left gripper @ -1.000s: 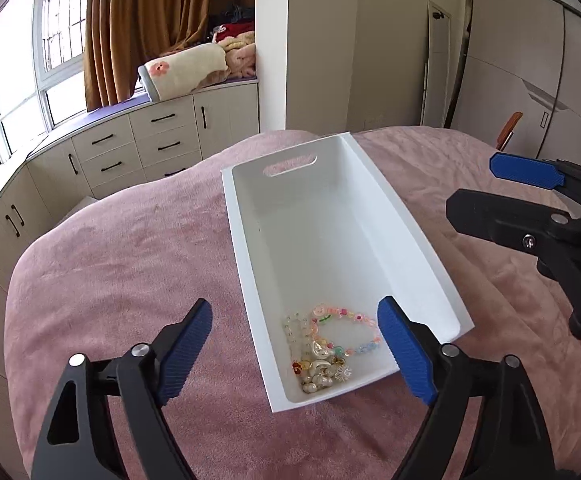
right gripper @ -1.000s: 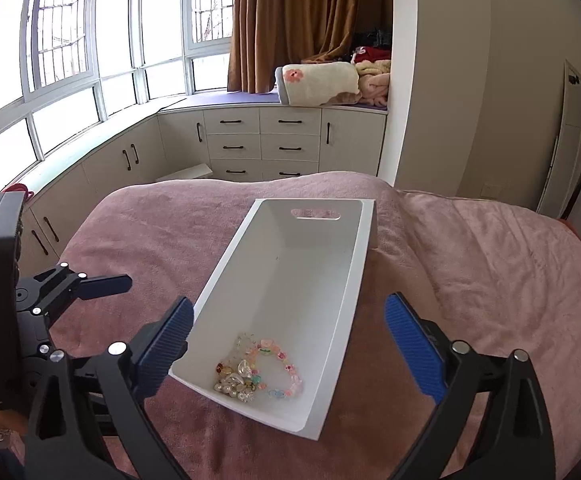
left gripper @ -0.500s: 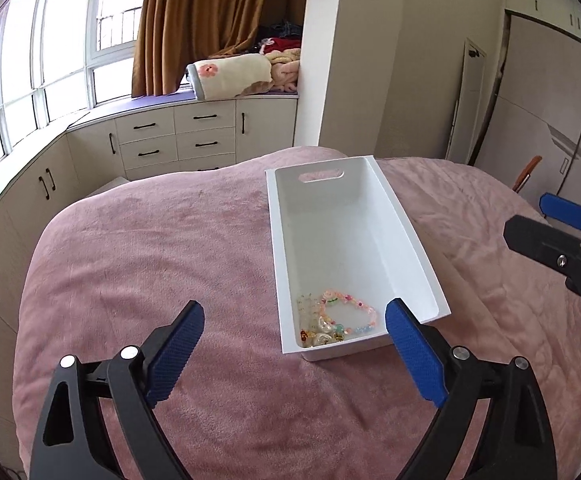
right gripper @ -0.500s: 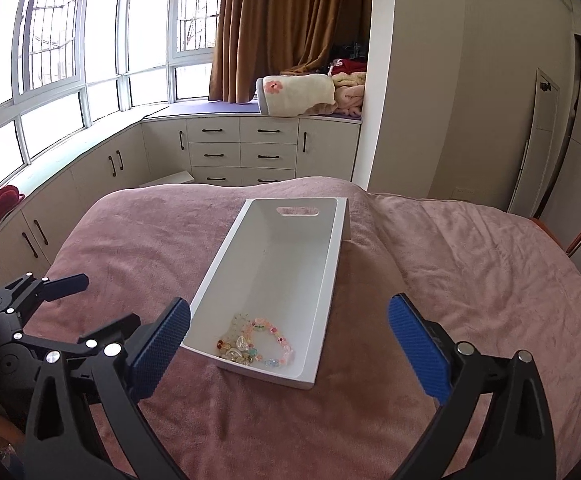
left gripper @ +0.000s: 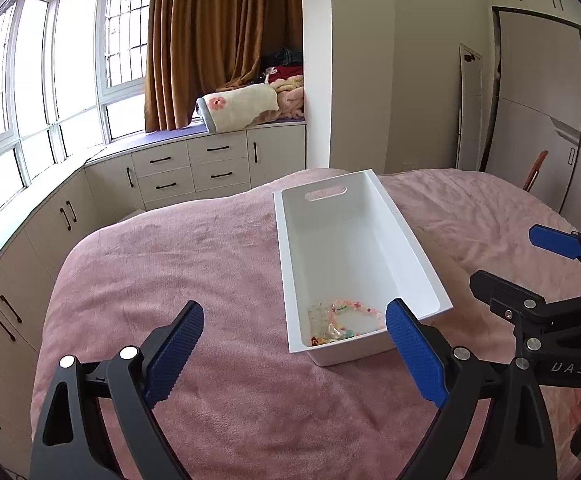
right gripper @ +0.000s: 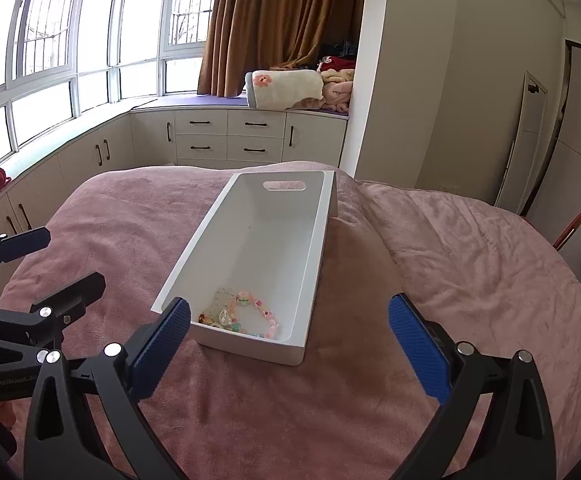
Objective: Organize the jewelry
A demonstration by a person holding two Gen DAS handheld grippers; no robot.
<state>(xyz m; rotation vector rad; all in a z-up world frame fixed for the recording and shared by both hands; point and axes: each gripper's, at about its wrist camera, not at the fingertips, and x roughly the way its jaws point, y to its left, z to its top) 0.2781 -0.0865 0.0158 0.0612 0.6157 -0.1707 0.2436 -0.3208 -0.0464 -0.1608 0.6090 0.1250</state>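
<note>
Left gripper (left gripper: 295,340): blue ribbed fingers (left gripper: 174,346) spread wide, nothing between them, hovering over the pink plush bed cover (left gripper: 194,264). Right gripper (right gripper: 289,334): fingers (right gripper: 418,346) also spread wide, empty, hovering above the bed cover at the near end of the tray.

Task thing: small heap of beaded jewelry (right gripper: 242,314), a pastel pink bead bracelet plus pearl and gold-toned bits, lying in the near end of a long white plastic tray (left gripper: 406,232). In the left view the jewelry (left gripper: 342,320) sits at about 1 o'clock from the gripper midpoint, just beyond the right finger tip. In the right view it sits at about 11 o'clock. The tray (right gripper: 314,248) rests flat on the bed, its handle-slot end at 12 o'clock, and the rest of it is empty.

Handling, judged: the jewelry is light, limp, stringy, with small hard slippery beads; pieces look tangled, so lifting one may drag others. Best hold is a pinch across the bracelet's bead strand at the top of its loop, away from the heap. The tray is light and stiff, could slide or tip on the soft bed; grip its side wall or the slot end.

Versus a second ago: both grippers have pulled back and up, so the tray appears smaller and farther away, with more bed visible. Jewelry is in the same place in the tray. Fingers just as wide.
</note>
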